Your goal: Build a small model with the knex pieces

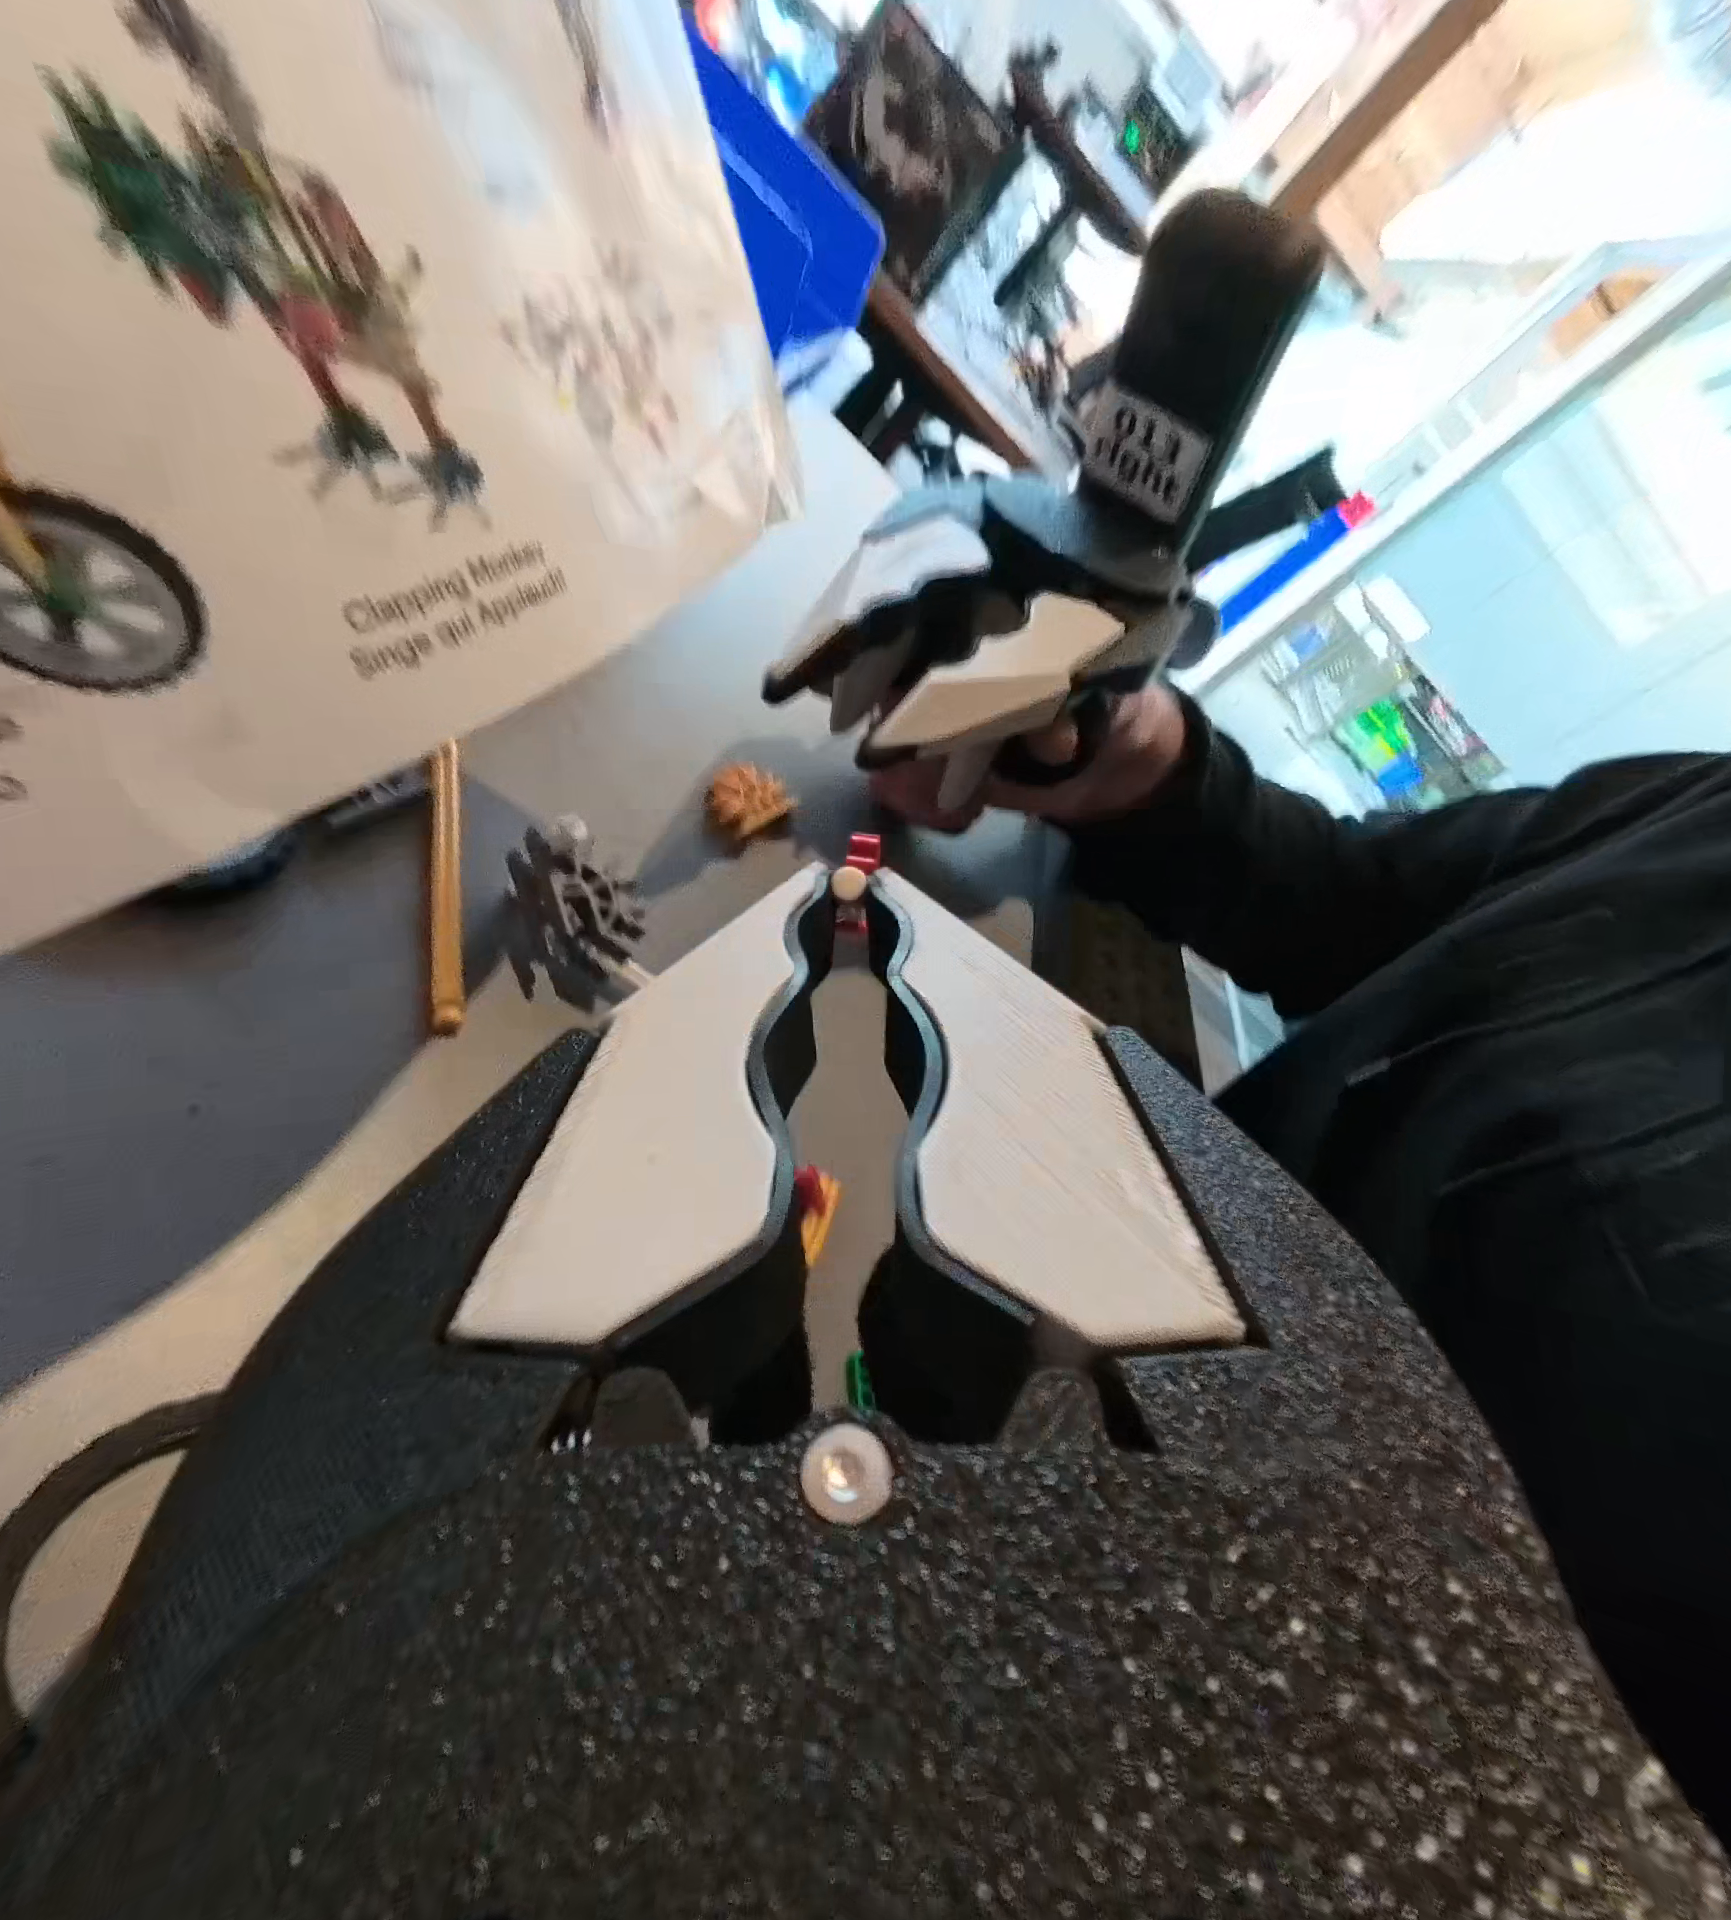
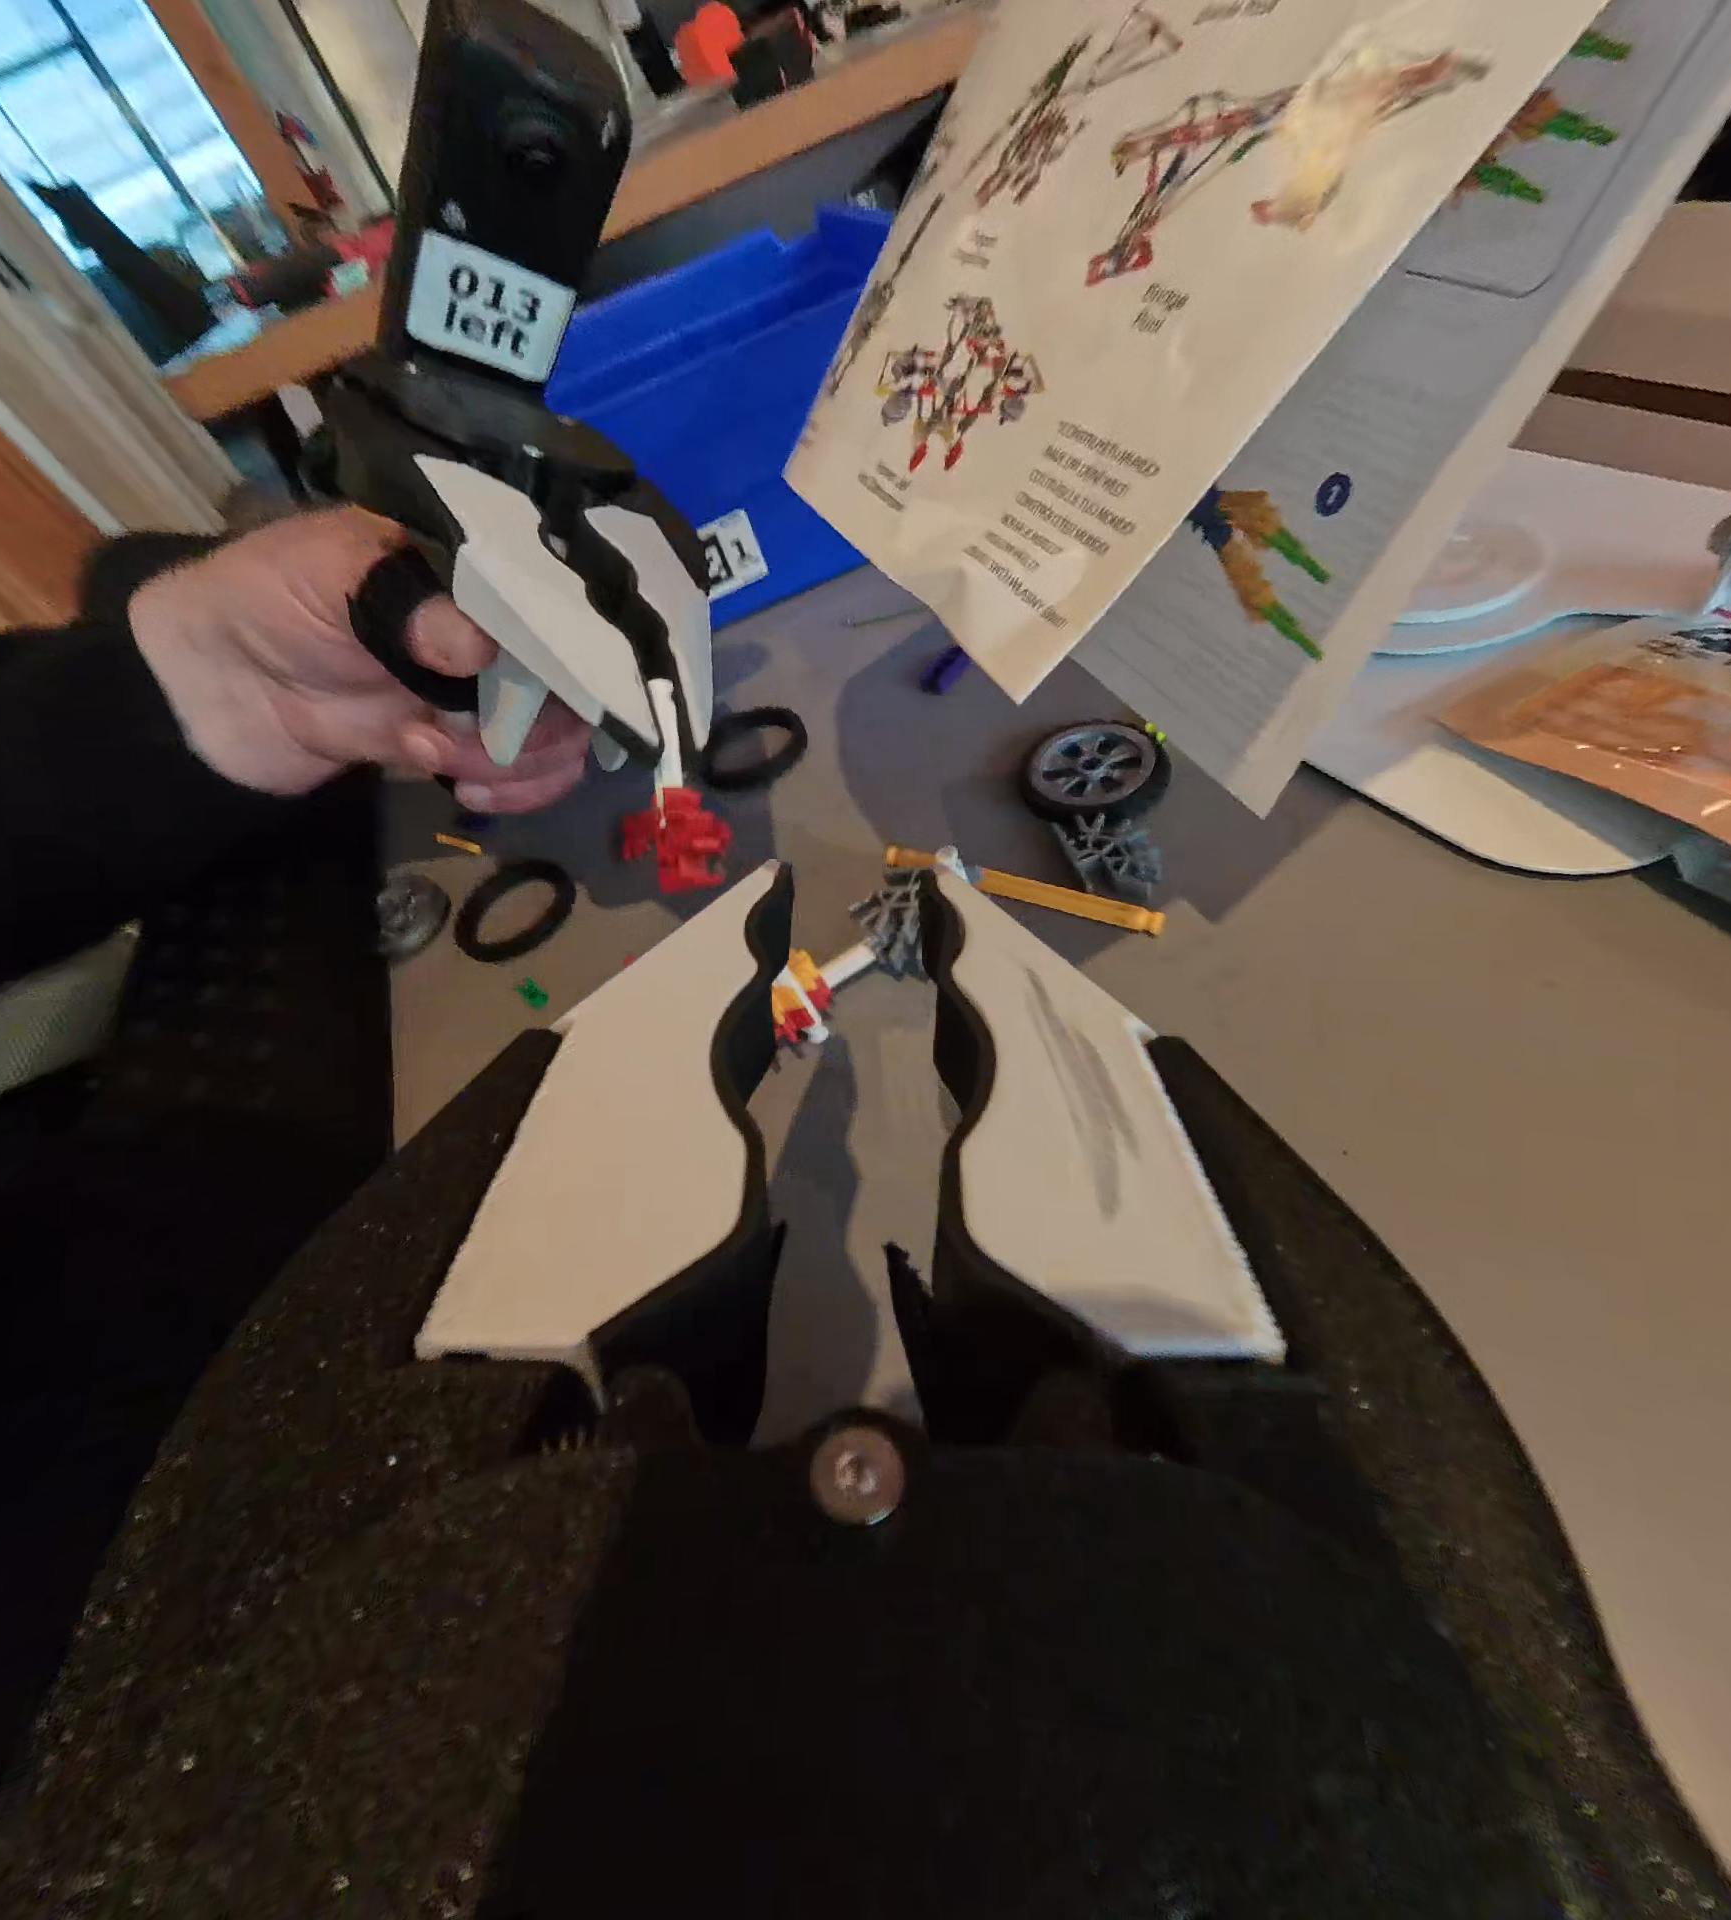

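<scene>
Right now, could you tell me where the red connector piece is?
The red connector piece hangs on a white rod pinched in the left gripper, left of centre in the right wrist view, above the grey mat.

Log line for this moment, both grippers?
left gripper: shut on white rod with red connector | right gripper: open over grey connector

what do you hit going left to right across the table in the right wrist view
black tyre ring → red connector cluster hanging from the white rod in the left gripper → grey connector between the right gripper fingertips → yellow rod → grey wheel → orange bag
</scene>
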